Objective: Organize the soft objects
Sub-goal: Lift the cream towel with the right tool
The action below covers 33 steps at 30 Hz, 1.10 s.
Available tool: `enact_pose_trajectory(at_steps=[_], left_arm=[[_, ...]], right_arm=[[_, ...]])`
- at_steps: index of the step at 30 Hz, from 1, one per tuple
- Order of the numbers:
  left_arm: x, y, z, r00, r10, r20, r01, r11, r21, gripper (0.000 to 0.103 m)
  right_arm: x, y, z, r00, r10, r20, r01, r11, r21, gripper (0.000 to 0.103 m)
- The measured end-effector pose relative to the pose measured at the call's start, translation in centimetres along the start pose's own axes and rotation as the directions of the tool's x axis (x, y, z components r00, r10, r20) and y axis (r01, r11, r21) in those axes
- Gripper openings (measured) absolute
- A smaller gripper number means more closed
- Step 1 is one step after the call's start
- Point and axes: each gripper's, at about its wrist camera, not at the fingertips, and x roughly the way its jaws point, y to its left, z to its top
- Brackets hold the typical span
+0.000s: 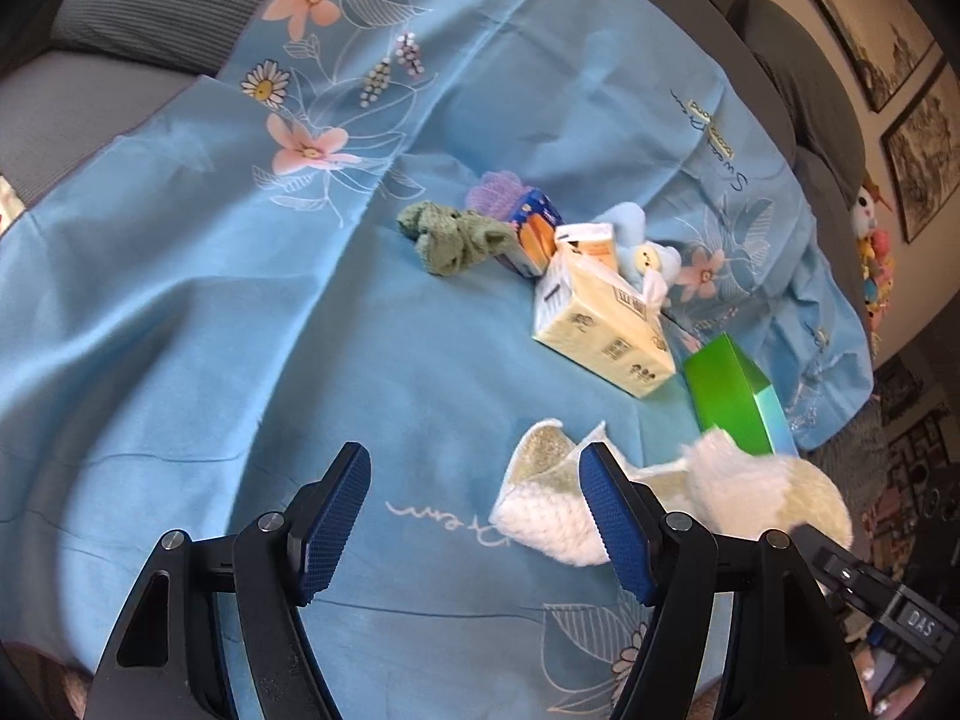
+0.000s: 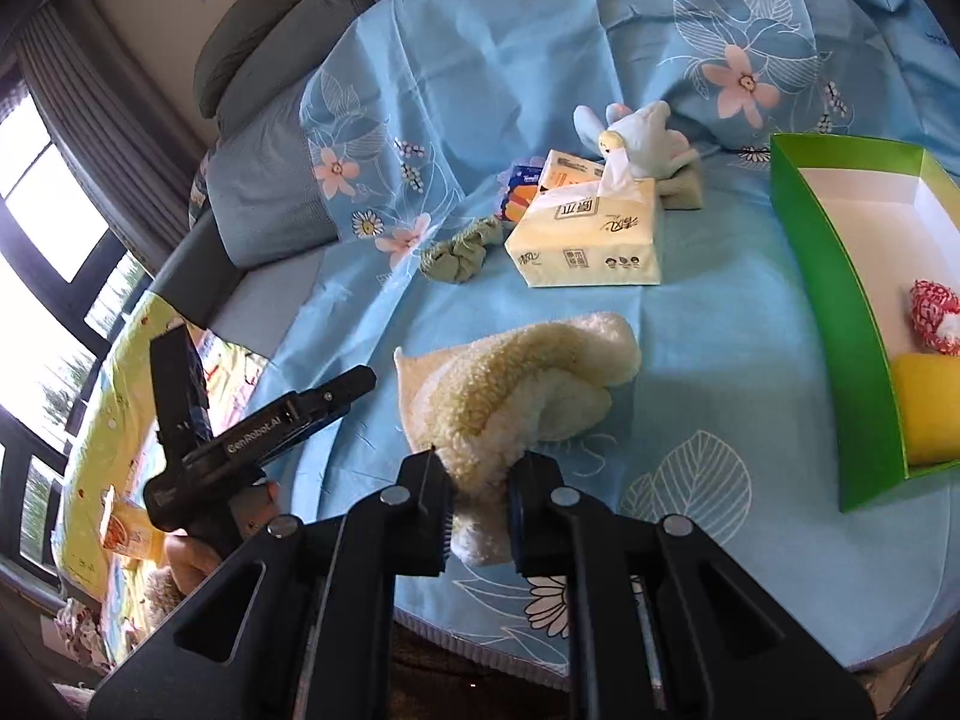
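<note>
A fluffy cream cloth lies bunched on the blue floral sheet, and my right gripper is shut on its near end, lifting that end. In the left wrist view the same cloth lies just right of my left gripper, which is open over bare sheet with nothing between its fingers. A green box to the right holds a red-and-white knit piece and a yellow sponge.
A tissue pack sits mid-sheet with a green scrunchie, small orange-and-blue packets, a light-blue plush and an olive folded cloth around it. Grey sofa cushions lie behind.
</note>
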Motion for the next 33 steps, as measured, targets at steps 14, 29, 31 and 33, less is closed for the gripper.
enact_pose_trajectory(at_steps=[14,29,31,33], left_arm=[[1.4,-0.5,-0.3,0.997,-0.042,-0.060,0.043,0.999,0.004,0.082],[5.4,-3.0,-2.2,0.982,-0.062,-0.181,0.070,0.997,0.042,0.082],[5.9,-3.3,-2.4,0.983,-0.041,-0.180,0.051,0.997,0.051,0.082],[6.0,-3.7,-2.4,0.986,-0.026,-0.167,0.038,0.997,0.069,0.082]], right_arm=[[11.6,-1.4,0.7,0.970,0.058,-0.235,-0.046,0.997,0.055,0.019],[8.6,-5.0,3.5,0.985,0.062,-0.161,-0.042,0.991,0.124,0.081],[9.9,-5.2,3.8,0.982,0.042,-0.186,-0.018,0.992,0.128,0.081],[11.1,-5.5,3.9,0.977,0.048,-0.206,-0.016,0.988,0.153,0.081]])
